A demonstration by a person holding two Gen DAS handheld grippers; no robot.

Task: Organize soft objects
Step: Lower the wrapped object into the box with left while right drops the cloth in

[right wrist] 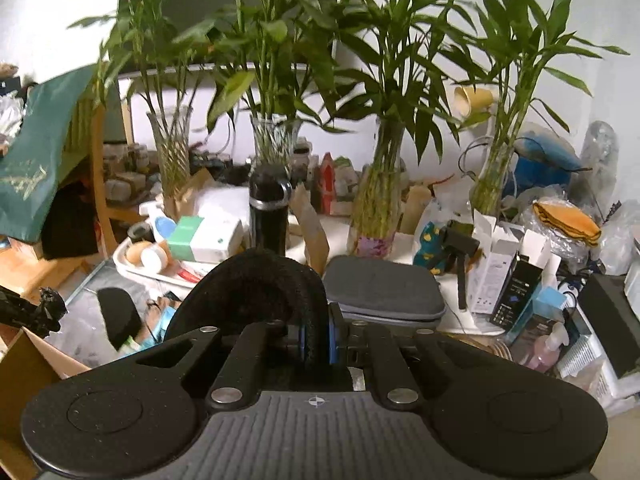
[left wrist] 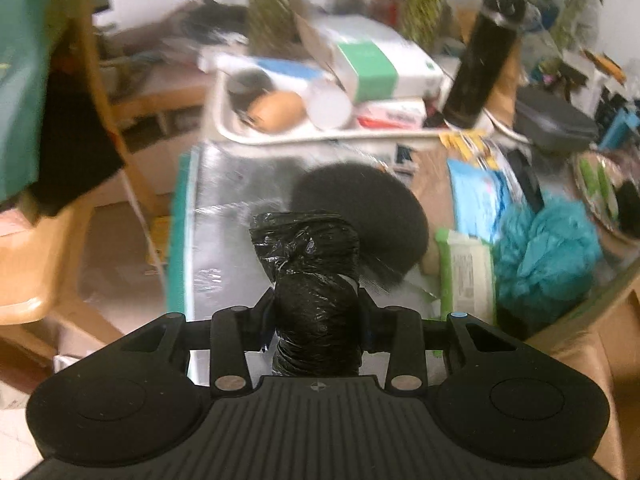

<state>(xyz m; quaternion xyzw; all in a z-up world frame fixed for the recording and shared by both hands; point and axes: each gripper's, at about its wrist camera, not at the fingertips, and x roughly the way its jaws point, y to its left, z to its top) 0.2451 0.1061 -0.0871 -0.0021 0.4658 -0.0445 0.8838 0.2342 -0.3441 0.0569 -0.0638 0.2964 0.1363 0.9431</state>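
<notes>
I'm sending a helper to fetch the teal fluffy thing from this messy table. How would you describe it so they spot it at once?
Start at the tall black bottle at the back of the table and come toward the near right edge. There, right of the green-edged wipes pack, lies the teal mesh puff. It is the only ruffled, bright teal bundle; its neighbours are flat packets.

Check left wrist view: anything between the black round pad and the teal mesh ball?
Yes: a green-edged wipes pack lies between the black pad and the teal ball, seen in the left wrist view.

Cluttered home table (right wrist: 460, 330), vased bamboo plants (right wrist: 384, 92).
</notes>
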